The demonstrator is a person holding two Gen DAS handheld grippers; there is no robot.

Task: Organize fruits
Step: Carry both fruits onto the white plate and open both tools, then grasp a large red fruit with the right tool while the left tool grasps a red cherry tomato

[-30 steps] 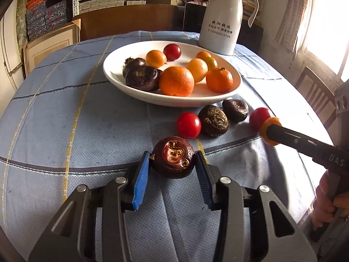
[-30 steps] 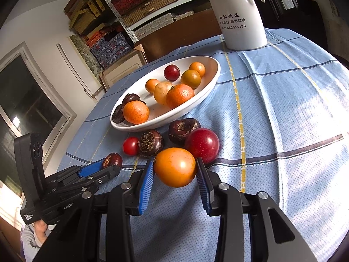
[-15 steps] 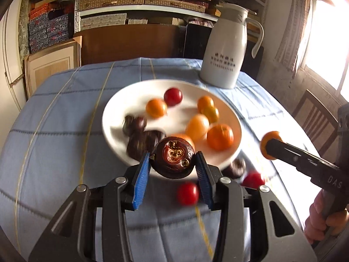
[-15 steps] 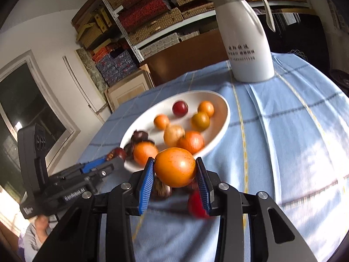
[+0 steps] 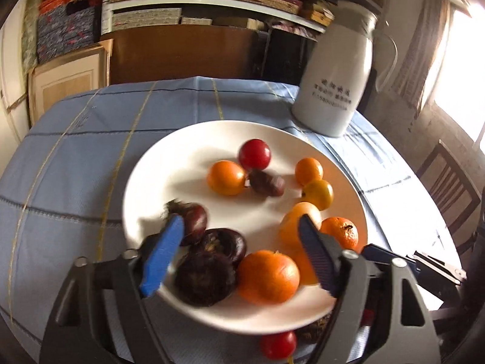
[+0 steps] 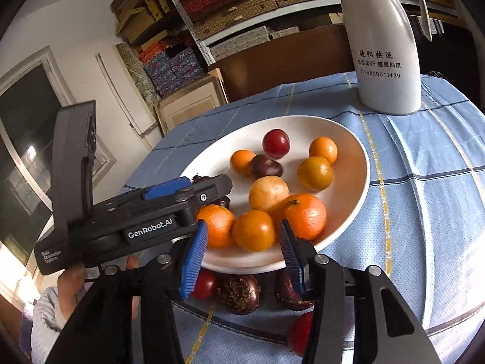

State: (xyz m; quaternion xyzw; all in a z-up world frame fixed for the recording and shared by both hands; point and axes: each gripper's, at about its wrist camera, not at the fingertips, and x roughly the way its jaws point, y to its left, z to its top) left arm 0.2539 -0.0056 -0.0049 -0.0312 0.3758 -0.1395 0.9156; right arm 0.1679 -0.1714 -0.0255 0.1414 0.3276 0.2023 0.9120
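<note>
Two grippers over the white plate [image 5: 182, 157], both with jaws opening. Left gripper [image 5: 239, 221] spread wide, nothing between the blue pads, just hanging above the heap of dark fruit and oranges at the near rim. Right gripper [image 6: 242, 227] parting around an orange fruit [image 6: 253, 230], apparently sitting in the plate already; pads seemingly off it, though hard to swear to from this angle. Small dark fruit [image 5: 266, 183] blurred mid-plate beside a red one, probably rolling.

Tips for finishing this drop cleanly, imo:

- Open fully before pulling back, to avoid dragging the orange fruit over the rim.
- Lift up and away rather than sideways, given the crowded heap near the edge and the rolling habit of round stuff.
- Mind the two tools so close together; easy to bump.

Plenty left on the blue tablecloth [image 5: 75, 166] just outside the near rim: red tomato [image 6: 206, 285], husky dark fruit [image 6: 239, 294], a couple more partly hidden behind the fingers. Probably worth grabbing those next, one per hand; low and gentle on release, aiming for the bare far side of the plate.
</note>
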